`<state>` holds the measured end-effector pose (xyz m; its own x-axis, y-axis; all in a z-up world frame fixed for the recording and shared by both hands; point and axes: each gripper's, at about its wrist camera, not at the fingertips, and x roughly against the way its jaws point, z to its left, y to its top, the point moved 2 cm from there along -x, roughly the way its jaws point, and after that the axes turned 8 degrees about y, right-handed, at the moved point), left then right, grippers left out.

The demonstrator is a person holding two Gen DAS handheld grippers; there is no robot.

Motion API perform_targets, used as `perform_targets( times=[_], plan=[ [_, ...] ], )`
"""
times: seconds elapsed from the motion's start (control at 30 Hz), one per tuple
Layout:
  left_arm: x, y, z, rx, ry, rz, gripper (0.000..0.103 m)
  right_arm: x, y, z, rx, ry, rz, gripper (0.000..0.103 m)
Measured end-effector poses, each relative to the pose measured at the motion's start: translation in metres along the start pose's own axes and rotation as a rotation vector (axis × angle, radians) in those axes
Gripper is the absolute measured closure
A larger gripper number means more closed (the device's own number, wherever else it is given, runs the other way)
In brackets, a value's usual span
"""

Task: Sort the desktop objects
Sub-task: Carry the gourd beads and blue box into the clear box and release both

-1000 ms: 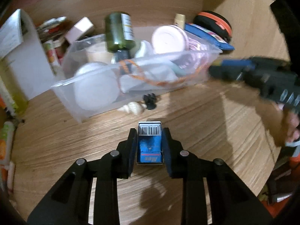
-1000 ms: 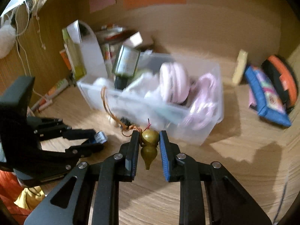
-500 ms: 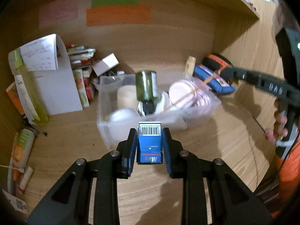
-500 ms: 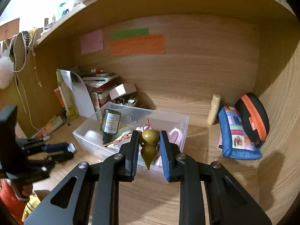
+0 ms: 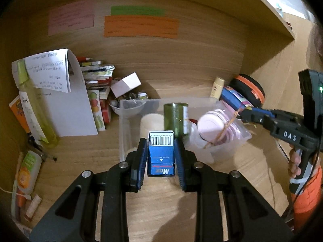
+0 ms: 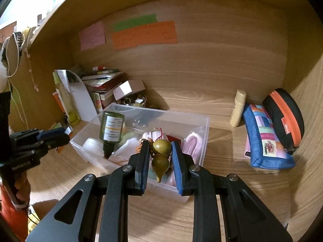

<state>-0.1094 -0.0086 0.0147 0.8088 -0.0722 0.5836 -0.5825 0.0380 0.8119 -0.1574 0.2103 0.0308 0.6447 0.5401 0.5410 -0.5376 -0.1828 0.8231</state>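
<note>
My left gripper (image 5: 161, 151) is shut on a small blue box of staples (image 5: 161, 155) with a barcode on its end, held above the desk just in front of the clear plastic bin (image 5: 123, 133). My right gripper (image 6: 161, 153) is shut on an olive gourd-shaped charm (image 6: 161, 157) with an orange cord (image 5: 224, 129), held over the near edge of the bin (image 6: 203, 139). The bin holds a dark green bottle (image 6: 111, 129), white round items and pink things. The right gripper also shows at the right of the left wrist view (image 5: 245, 115).
A white folded paper stand (image 5: 66, 100), a yellow-green bottle (image 5: 34, 104) and stacked books stand at the back left. A blue patchwork pouch (image 6: 264, 139), a black and orange case (image 6: 284, 117) and a cream tube (image 6: 238, 107) lie at the back right.
Both grippers have lifted off the desk with their objects and pulled back. The right gripper has carried the charm up over the bin, its cord trailing.
</note>
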Motion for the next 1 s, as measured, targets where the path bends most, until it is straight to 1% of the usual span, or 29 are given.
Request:
perform_targets(
  times=[0.3,0.43,0.63,0.73,1.0],
  plan=[
    [-0.026,0.01,0.007,0.013,0.026,0.024,0.076,-0.027,-0.013,-0.019,-0.063,0.041,0.046,0.084],
    [-0.044,0.01,0.005,0.025,0.021,0.06,0.076,-0.038,-0.018,-0.023,-0.082,0.073,0.066,0.084],
    [-0.066,0.004,0.001,0.037,0.013,0.107,0.076,-0.041,-0.021,-0.027,-0.091,0.097,0.065,0.083],
    [-0.073,0.002,-0.001,0.034,0.013,0.118,0.076,-0.042,-0.021,-0.027,-0.091,0.097,0.069,0.083],
    [-0.072,-0.001,-0.008,0.005,0.023,0.104,0.076,-0.044,-0.024,-0.023,-0.066,0.074,0.079,0.083]
  ],
)
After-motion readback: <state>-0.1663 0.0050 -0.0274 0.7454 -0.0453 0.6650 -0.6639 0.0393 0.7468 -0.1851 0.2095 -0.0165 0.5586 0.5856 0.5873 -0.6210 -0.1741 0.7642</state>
